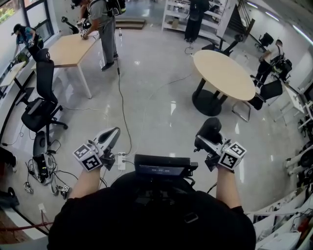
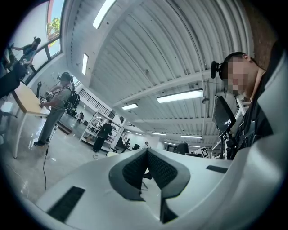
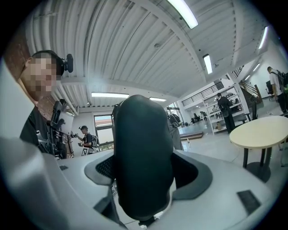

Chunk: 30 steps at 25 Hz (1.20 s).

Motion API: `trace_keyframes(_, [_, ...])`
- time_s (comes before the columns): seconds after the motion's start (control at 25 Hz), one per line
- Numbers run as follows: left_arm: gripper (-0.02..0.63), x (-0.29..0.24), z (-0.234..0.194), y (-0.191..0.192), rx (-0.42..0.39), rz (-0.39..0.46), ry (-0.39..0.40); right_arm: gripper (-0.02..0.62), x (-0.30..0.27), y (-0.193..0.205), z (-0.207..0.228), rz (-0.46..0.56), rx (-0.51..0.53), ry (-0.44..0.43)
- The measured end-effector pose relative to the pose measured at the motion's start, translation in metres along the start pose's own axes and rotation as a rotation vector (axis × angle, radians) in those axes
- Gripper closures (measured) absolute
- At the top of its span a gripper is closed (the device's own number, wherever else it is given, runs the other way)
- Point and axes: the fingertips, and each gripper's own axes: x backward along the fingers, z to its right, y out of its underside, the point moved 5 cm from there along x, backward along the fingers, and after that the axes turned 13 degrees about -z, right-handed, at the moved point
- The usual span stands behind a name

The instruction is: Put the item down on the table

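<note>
**Dark item [image 3: 143,143] clamped in jaws**

The right gripper [image 3: 145,170] holds the rounded item upright, jaws pressing its sides. A pale round table [image 3: 263,130] stands on the floor at right; ceiling lights [image 3: 182,12] run overhead.

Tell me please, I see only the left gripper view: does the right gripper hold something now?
Observer: Yes. The right gripper is closed on a dark rounded item, which fills the space between its jaws.
Operator: Is the item already above a table?
Observer: No. In the head view it is held over the bare floor; the round table stands further ahead, apart from it.
</note>
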Motion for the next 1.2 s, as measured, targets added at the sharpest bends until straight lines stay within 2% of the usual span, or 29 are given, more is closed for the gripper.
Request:
trace_keyframes(0.4, [0.612,0.049,-0.038,-0.023,-0.004,0.027,-0.021,0.245,-0.048,-0.019,-0.019,-0.02,0.011,0.013])
trace_keyframes(0.92, [0.612,0.136,-0.099,-0.025,0.041,0.043,-0.089,0.245,-0.137,-0.033,-0.054,-0.056,0.027,0.002])
trace_keyframes(1.2, [0.612,0.141,-0.117,-0.024,0.068,0.047,-0.113,0.245,-0.162,-0.033,-0.048,-0.085,0.018,-0.016])
